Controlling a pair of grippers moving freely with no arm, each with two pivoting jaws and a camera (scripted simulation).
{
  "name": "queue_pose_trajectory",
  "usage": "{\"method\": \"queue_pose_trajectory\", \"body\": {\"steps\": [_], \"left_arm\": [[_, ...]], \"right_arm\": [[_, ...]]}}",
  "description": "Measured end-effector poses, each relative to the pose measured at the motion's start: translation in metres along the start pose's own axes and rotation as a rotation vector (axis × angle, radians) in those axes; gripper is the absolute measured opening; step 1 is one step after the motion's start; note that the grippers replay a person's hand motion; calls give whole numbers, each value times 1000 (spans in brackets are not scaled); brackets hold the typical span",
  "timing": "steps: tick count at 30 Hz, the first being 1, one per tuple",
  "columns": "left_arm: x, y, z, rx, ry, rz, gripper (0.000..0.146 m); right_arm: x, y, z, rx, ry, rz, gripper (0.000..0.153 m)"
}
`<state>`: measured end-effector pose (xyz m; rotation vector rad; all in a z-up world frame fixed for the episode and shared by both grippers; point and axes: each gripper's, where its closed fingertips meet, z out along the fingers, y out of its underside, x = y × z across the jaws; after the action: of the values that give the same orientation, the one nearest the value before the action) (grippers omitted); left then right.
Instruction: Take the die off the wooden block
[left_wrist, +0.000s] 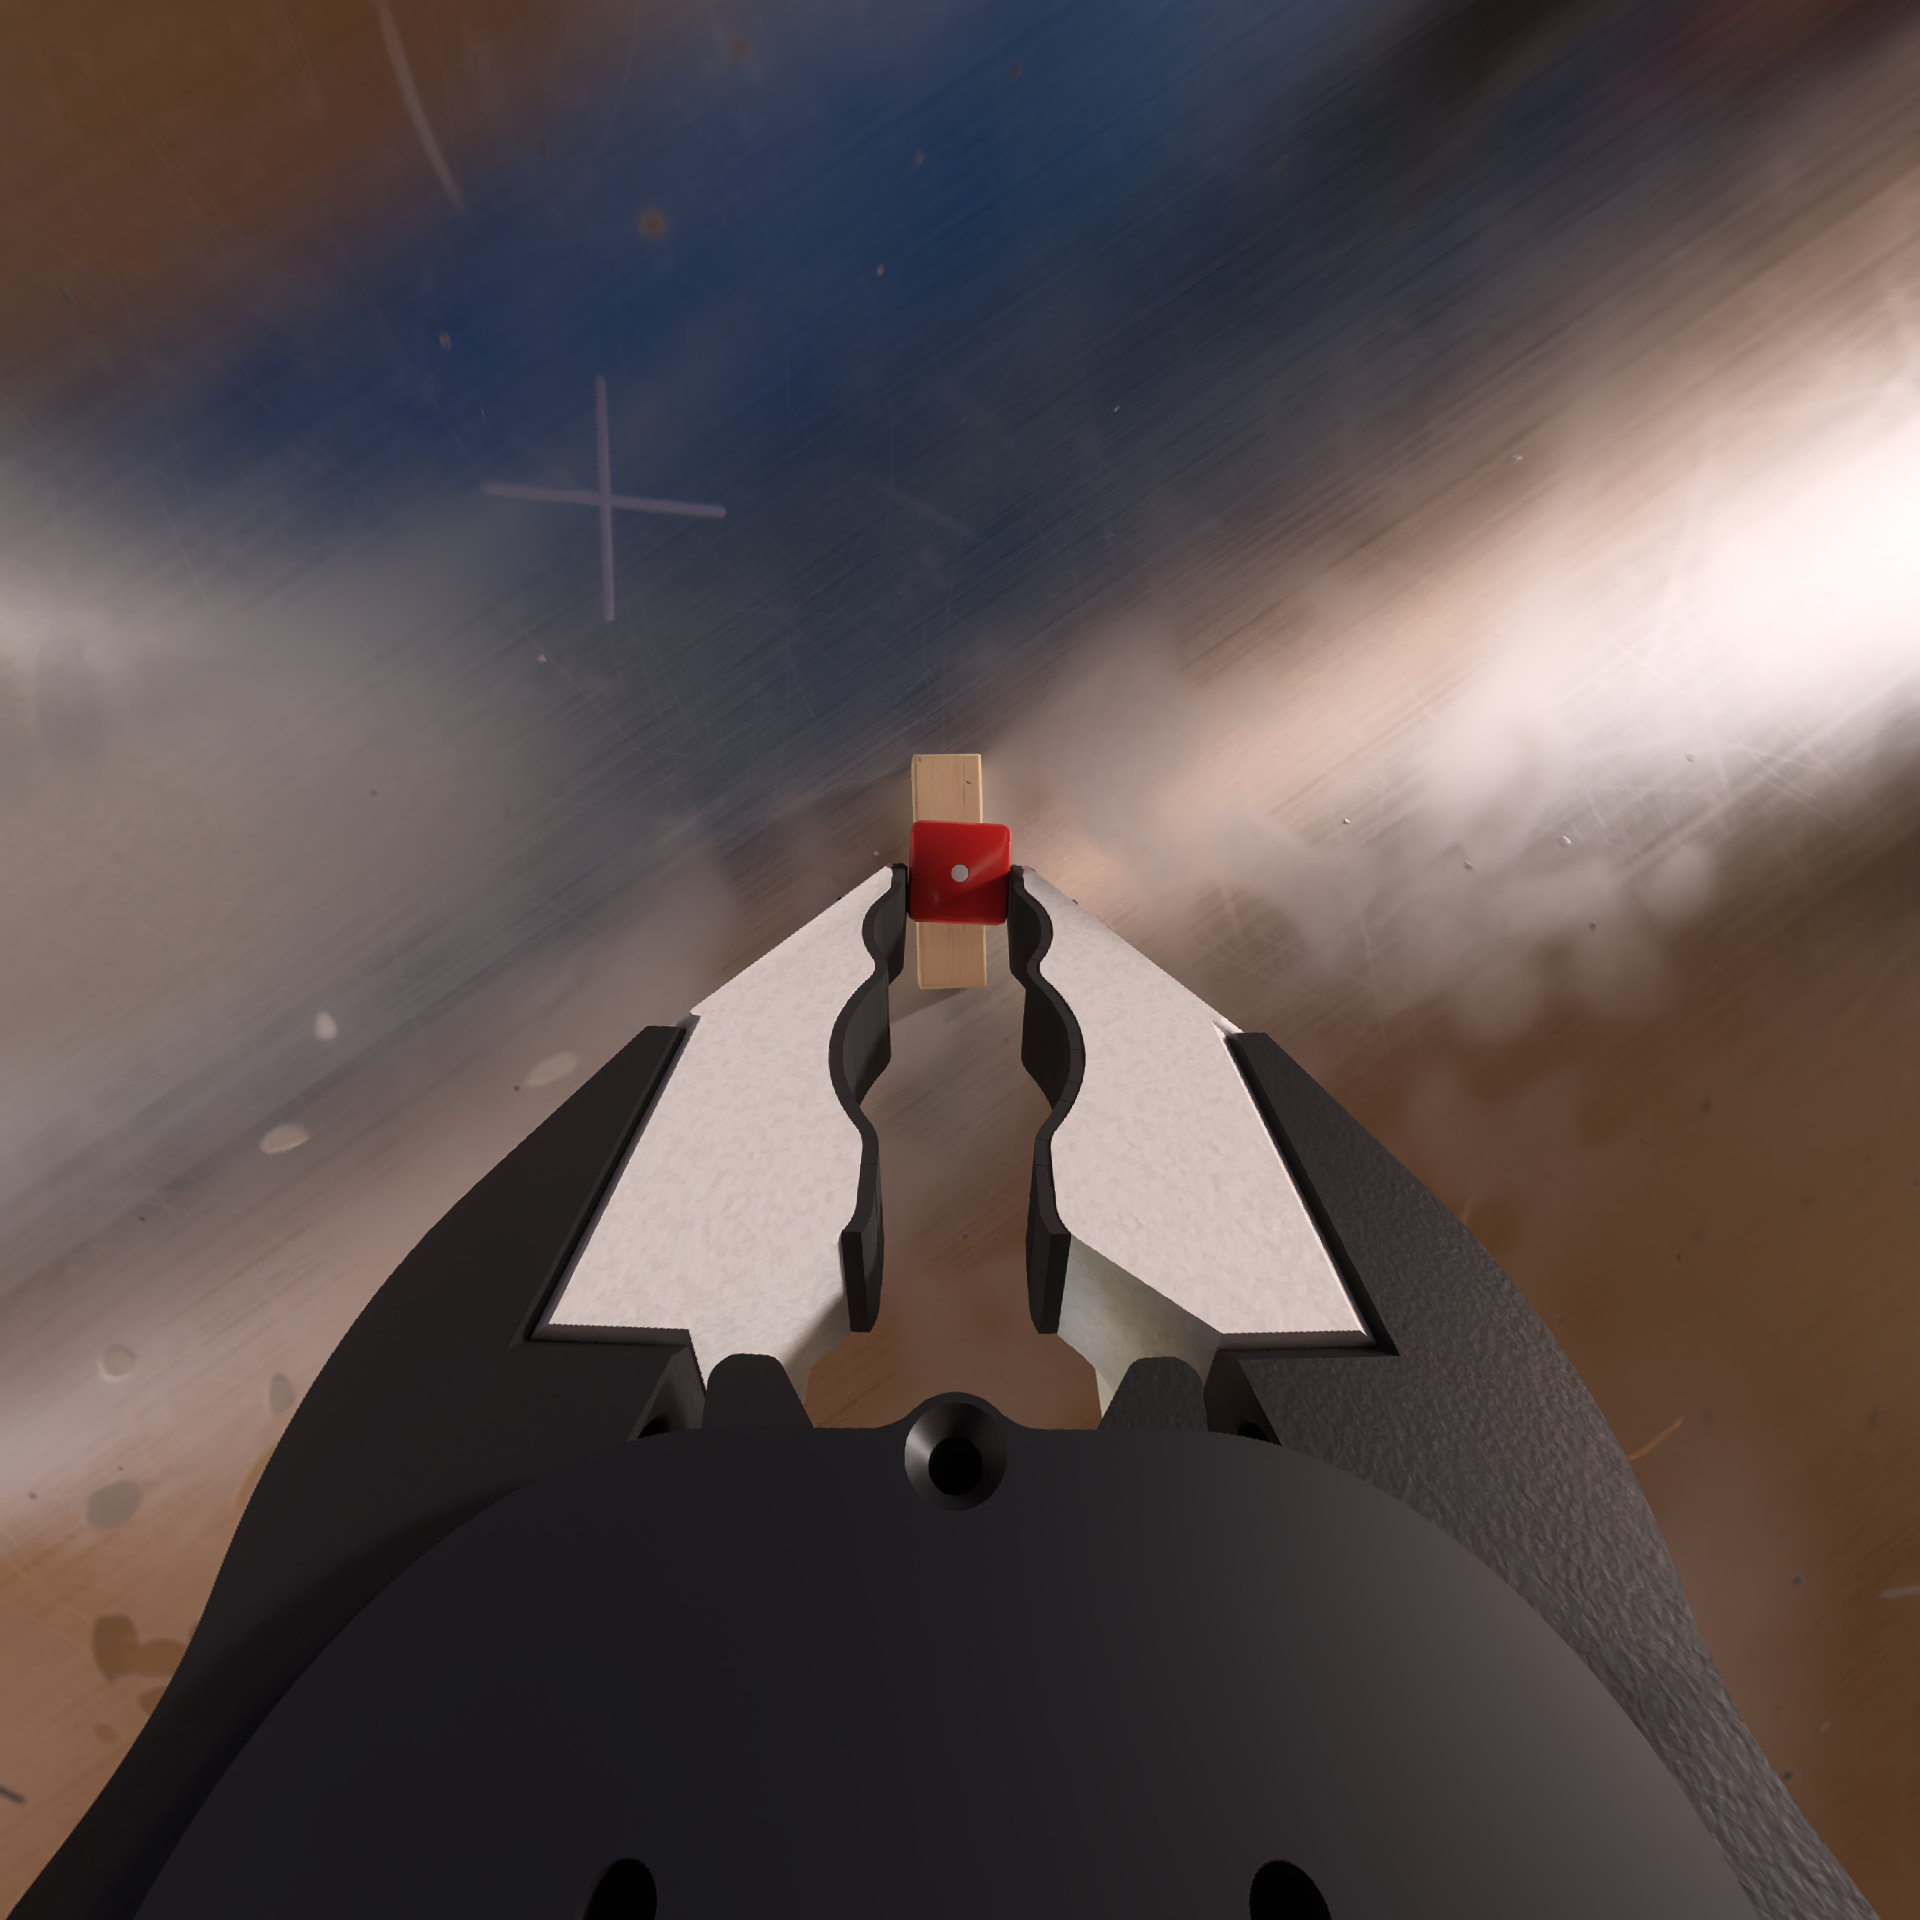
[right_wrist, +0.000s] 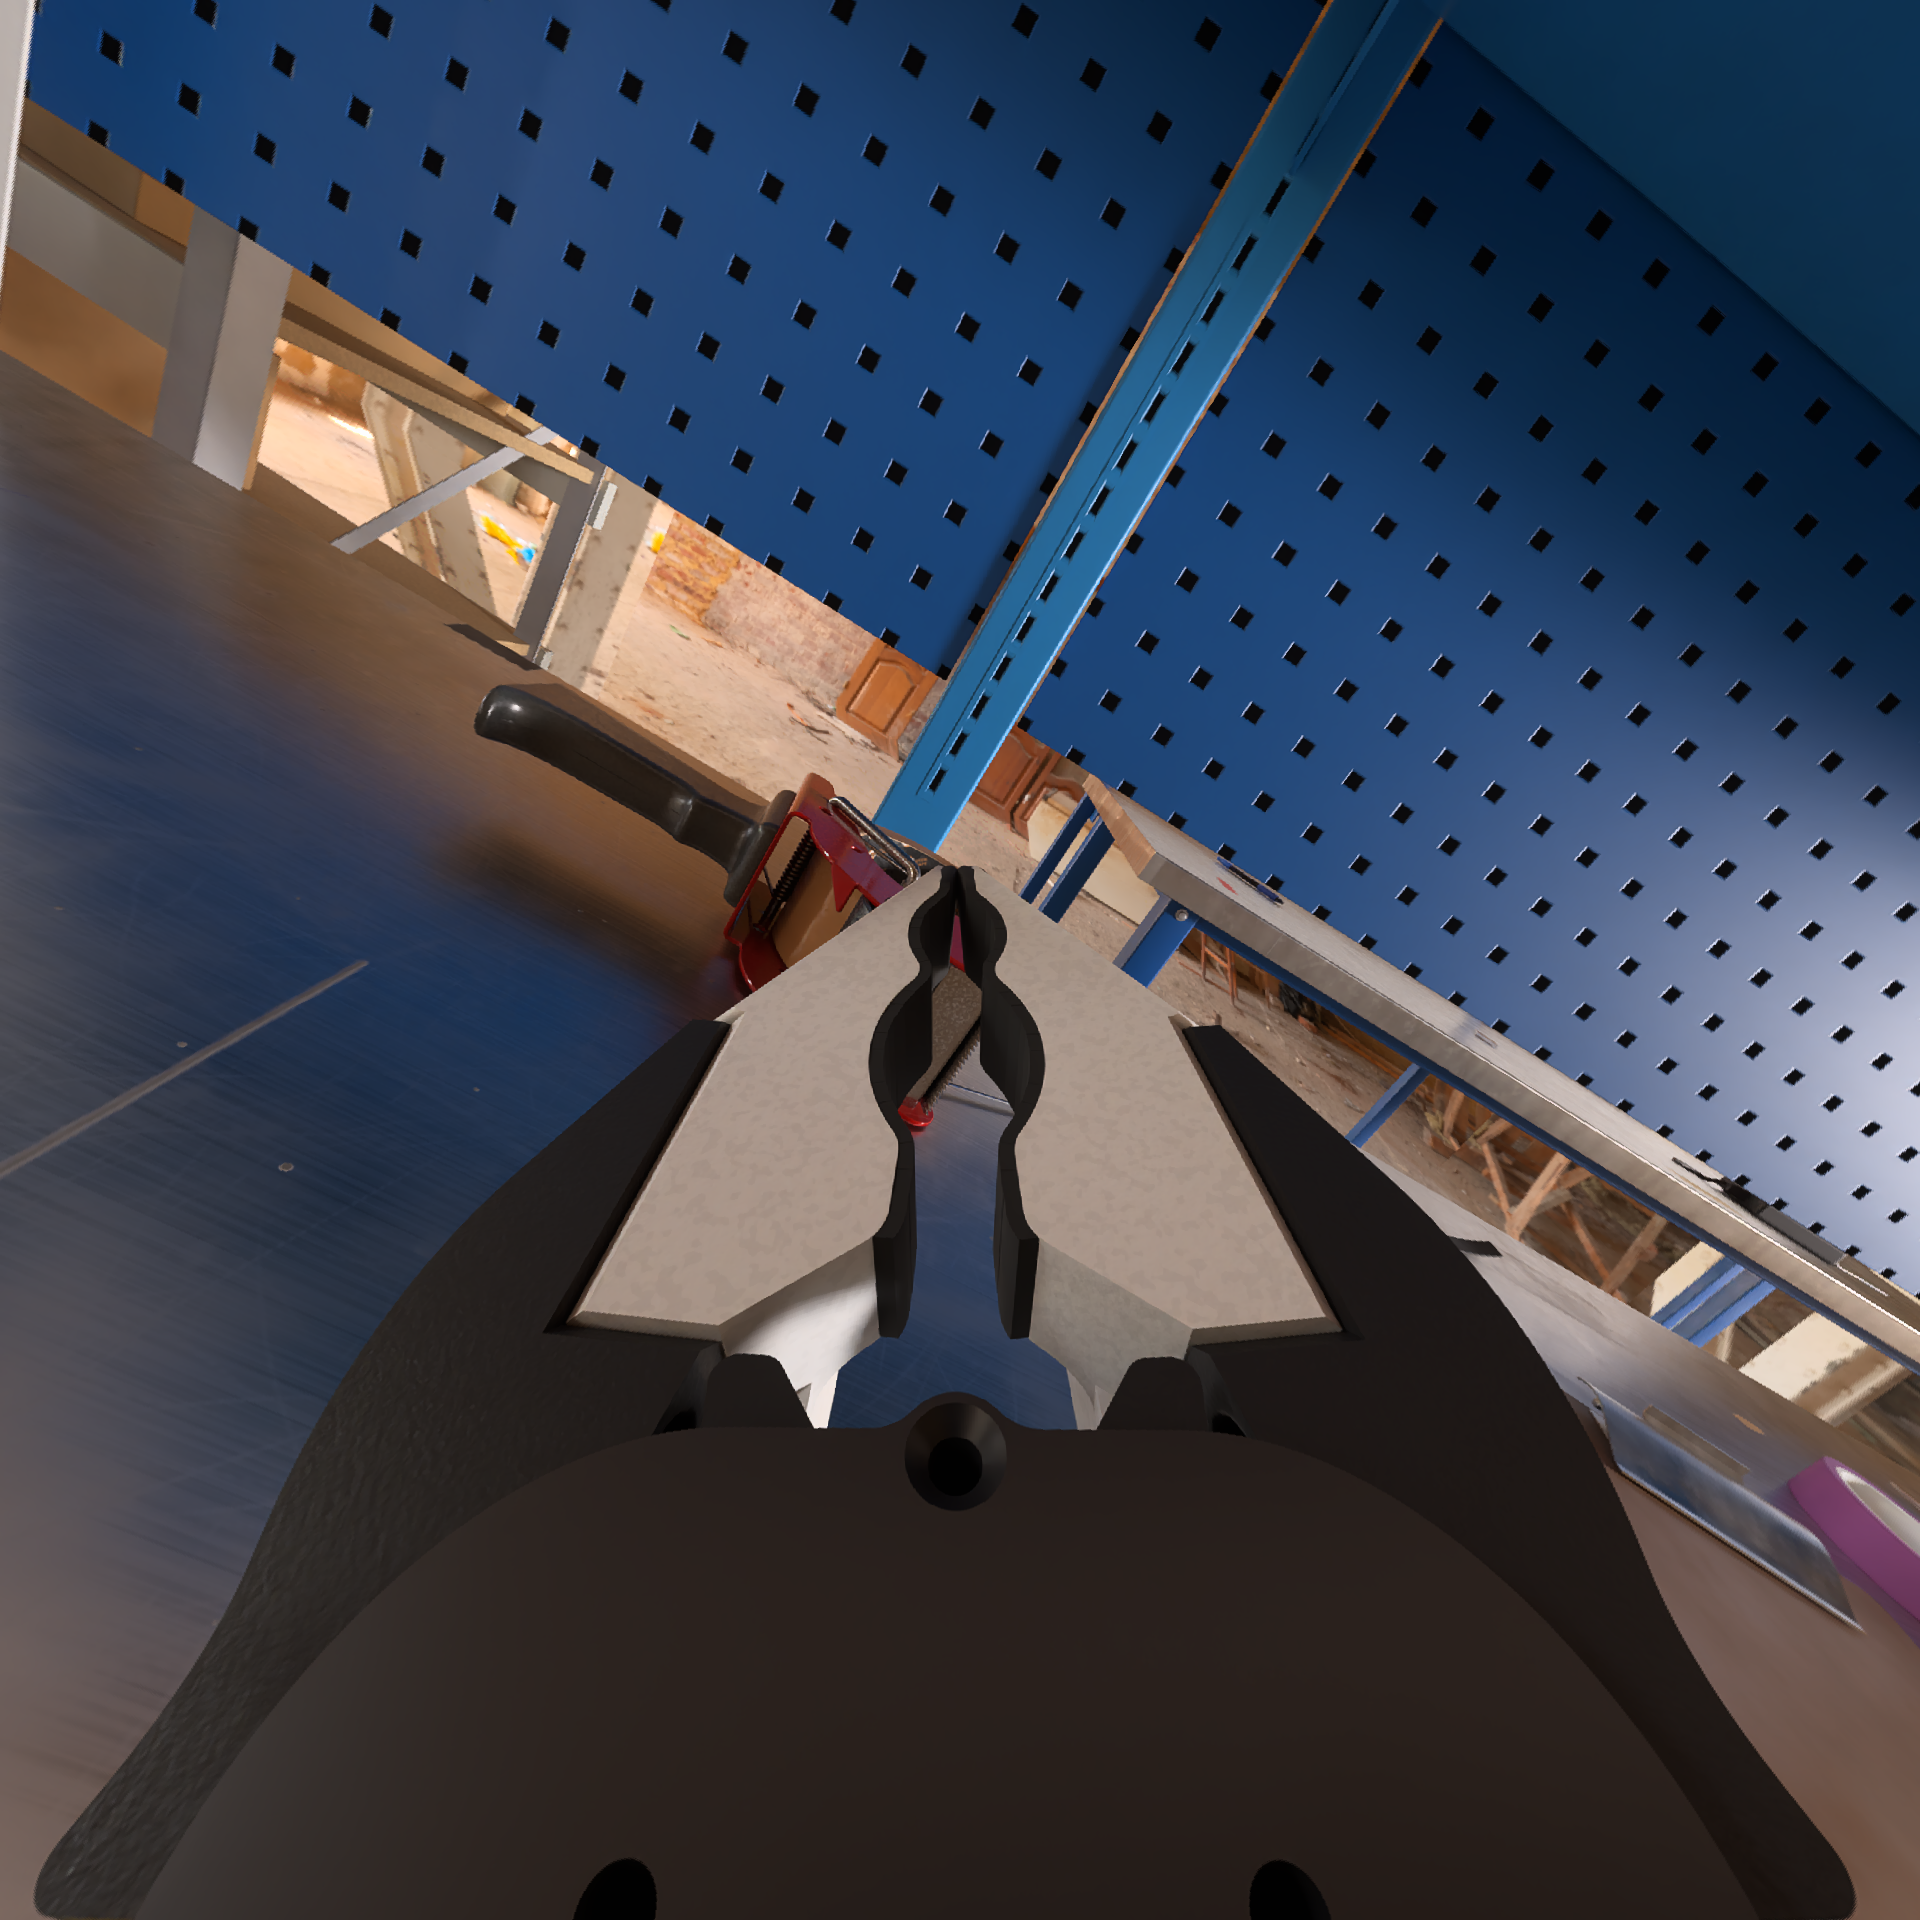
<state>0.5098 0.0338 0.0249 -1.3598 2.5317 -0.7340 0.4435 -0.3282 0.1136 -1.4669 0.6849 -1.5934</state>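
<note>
In the left wrist view a small red die (left_wrist: 958, 871) with one white pip facing me sits over a narrow pale wooden block (left_wrist: 948, 790) that lies on the scratched metal tabletop. My left gripper (left_wrist: 958, 896) has its two fingertips pressed against the die's left and right sides, shut on it. I cannot tell whether the die still touches the block. My right gripper (right_wrist: 956, 883) is shut and empty, with its tips touching. Neither the die nor the block shows in the right wrist view.
A cross mark (left_wrist: 606, 504) is scratched into the tabletop to the left of the block. In the right wrist view a red tape dispenser (right_wrist: 800, 883) with a black handle lies just beyond the gripper tips. A blue pegboard (right_wrist: 1455, 520) stands behind it. A purple object (right_wrist: 1860, 1527) lies at the right edge.
</note>
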Motion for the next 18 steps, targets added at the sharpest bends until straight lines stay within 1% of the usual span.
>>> {"method": "queue_pose_trajectory", "body": {"steps": [2,3,6,9,10,15,18], "left_arm": [[3,-3,-12,67,43,33,19],[8,-4,-20,102,96,37,19],[32,-6,-52,193,371,15,19],[59,0,-93,256,681,16,19],[64,3,-105,266,746,11,19],[72,14,-144,322,923,-14,19],[71,18,-152,346,946,-24,19]], "right_arm": [[0,0,0,2,-2,2,0],[-1,0,0,2,-4,3,0],[-1,-1,0,3,-8,1,0],[-2,-1,0,3,-9,0,0],[-2,-1,0,3,-8,0,0],[-3,-1,0,1,-11,-5,0],[-3,-1,0,1,-12,-8,0]]}}
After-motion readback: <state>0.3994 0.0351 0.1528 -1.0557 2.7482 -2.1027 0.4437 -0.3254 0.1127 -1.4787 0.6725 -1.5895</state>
